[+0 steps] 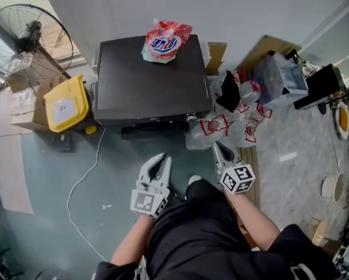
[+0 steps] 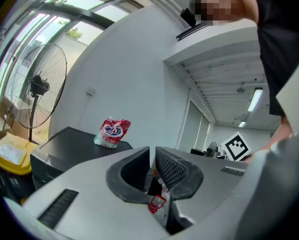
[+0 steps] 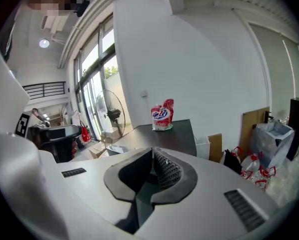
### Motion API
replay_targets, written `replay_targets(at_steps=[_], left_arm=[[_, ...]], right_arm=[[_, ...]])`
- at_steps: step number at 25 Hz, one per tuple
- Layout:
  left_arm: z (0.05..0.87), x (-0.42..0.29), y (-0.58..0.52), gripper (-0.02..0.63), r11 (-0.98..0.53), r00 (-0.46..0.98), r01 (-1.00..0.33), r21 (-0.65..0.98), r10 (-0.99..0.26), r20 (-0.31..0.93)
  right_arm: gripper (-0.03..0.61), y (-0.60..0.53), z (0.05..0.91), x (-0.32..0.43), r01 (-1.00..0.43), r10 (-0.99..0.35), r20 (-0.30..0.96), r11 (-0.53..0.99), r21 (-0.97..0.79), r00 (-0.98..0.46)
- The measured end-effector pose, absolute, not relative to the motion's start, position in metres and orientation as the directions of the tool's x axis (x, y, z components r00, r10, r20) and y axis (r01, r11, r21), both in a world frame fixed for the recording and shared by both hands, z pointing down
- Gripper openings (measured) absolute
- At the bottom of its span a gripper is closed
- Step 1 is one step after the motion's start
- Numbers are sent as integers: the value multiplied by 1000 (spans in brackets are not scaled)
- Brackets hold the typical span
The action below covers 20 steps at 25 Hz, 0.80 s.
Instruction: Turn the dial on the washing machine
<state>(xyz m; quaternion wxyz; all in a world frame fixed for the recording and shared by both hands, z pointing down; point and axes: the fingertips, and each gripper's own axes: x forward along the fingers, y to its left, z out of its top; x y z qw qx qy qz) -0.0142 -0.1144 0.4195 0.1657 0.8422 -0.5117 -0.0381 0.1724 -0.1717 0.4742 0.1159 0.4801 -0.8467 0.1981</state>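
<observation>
Head view. Shows the washing machine (image 1: 154, 80) on the floor against the white wall: a dark, square, flat-topped box with a glossy lid. Carries a red and white detergent pouch (image 1: 166, 41) at the back edge of its top. Has a small knob-like part (image 1: 191, 117) at the front right corner, too small to confirm as the dial. To the machine's left, a yellow bin (image 1: 66, 104) and a standing fan (image 1: 31, 37); to its right, a heap of red and white bags (image 1: 221, 127). Only here: a white cable (image 1: 84, 179) trailing over the floor, and both claws at once, well short of the machine. Left gripper (image 1: 161, 158) and right gripper (image 1: 220, 147) both empty, held out in front of the person's body.

Left gripper view. Looks level across the machine's top (image 2: 69, 146), so no front panel and no dial. Pouch (image 2: 112, 132) upright, fan (image 2: 37, 86) and bin (image 2: 9, 154) at the left edge. Left gripper (image 2: 152, 156) nearly closed, with 1 thin slit between the tips and nothing gripped. Adds a marker cube (image 2: 237, 146) at the right.

Right gripper view. Looks down the machine's top (image 3: 159, 136) from its right side. Pouch (image 3: 163, 115) at the far end, fan (image 3: 112, 115) beyond by tall windows. Again no dial. Right gripper (image 3: 152, 156) fully closed, tips touching, empty.
</observation>
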Motion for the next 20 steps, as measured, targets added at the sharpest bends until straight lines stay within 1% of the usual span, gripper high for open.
replay_targets(at_steps=[4, 11, 16, 20], left_arm=[[399, -22, -111, 6, -363, 408, -895, 258, -901, 148], [346, 1, -117, 3, -308, 331, -928, 210, -940, 87], [311, 23, -117, 3, -247, 252, -954, 172, -968, 9], [309, 35, -116, 3, -202, 208, -969, 145, -978, 28]], right_arm=[[2, -157, 436, 185, -852, -766, 372, 472, -228, -524], [0, -188, 351, 232, -827, -796, 242, 560, -55, -555], [0, -210, 323, 261, -809, -793, 176, 587, -32, -583], [0, -211, 321, 277, -791, -776, 167, 610, -48, -608]])
